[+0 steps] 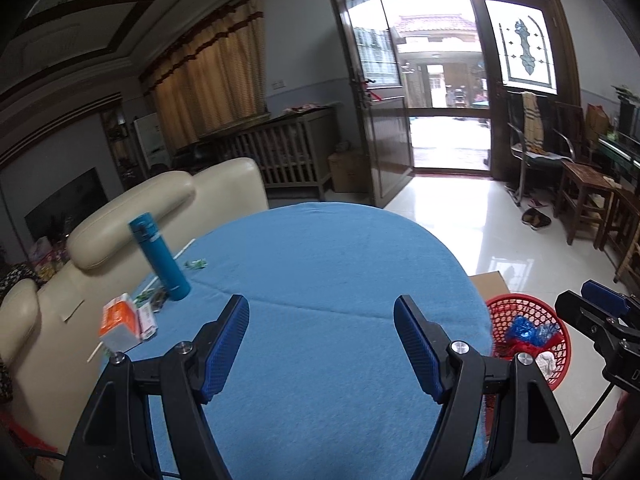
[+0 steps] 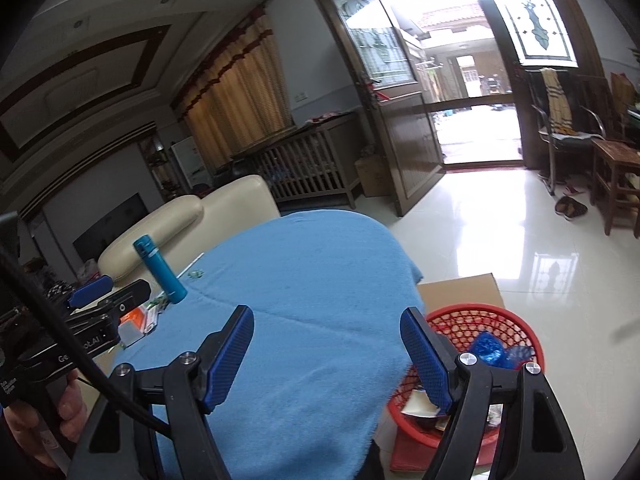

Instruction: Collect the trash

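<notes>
Both grippers, L & R, wide, empty, over blue tabletop; red basket w/ trash at right.

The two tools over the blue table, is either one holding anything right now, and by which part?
Nothing is held. The left tool and the right tool both stand open, with only the blue tablecloth showing between their fingers.
</notes>
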A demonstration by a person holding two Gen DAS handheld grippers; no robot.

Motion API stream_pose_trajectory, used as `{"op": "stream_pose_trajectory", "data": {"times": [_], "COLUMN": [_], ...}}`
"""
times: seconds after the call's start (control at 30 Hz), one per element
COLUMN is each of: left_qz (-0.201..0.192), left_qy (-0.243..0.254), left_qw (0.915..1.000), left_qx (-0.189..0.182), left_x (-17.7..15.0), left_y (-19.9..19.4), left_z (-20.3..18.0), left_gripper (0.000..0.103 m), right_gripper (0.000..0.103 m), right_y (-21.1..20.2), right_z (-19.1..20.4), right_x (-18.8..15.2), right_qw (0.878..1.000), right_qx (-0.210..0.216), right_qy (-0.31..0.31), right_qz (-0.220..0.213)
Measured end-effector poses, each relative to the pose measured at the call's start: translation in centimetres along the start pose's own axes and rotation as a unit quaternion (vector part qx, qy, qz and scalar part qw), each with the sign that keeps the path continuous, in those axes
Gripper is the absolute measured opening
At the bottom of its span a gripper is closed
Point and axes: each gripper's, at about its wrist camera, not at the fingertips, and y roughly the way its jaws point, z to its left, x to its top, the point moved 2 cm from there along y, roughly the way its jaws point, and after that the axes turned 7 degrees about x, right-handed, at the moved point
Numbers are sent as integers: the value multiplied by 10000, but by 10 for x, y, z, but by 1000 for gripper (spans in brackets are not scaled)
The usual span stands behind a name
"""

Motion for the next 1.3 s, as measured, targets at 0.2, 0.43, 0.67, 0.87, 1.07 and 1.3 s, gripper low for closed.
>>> {"op": "stream_pose_trajectory", "data": {"times": [0.2, 0.43, 0.67, 0.87, 1.07, 1.3], "left_qz": [-111, -341, -311, -294, -274, -275], "left_qy": [-196, -477, -582, -670, -786, -834], "left_qw": [9987, 9950, 9935, 9919, 9905, 9896], "left_qx": [464, 811, 929, 1038, 1098, 1142], "left_x": [-7, -12, -20, -25, -30, -35], "left_y": [-19, -38, -43, -43, -44, -47], "left_z": [37, 73, 95, 112, 123, 133], "left_gripper": [85, 97, 97, 97, 97, 97], "right_gripper": [79, 79, 79, 79, 79, 79], "right_y": [4, 5, 12, 23, 22, 21], "right_z": [45, 88, 120, 130, 140, 152], "right_x": [-5, -8, 0, -2, -3, -4], "right_qw": [9991, 9965, 9946, 9947, 9927, 9909], "right_qx": [315, 534, 555, 484, 515, 567], "right_qy": [-267, -635, -880, -898, -1082, -1211], "right_qz": [6, -22, -46, 155, 160, 139]}}
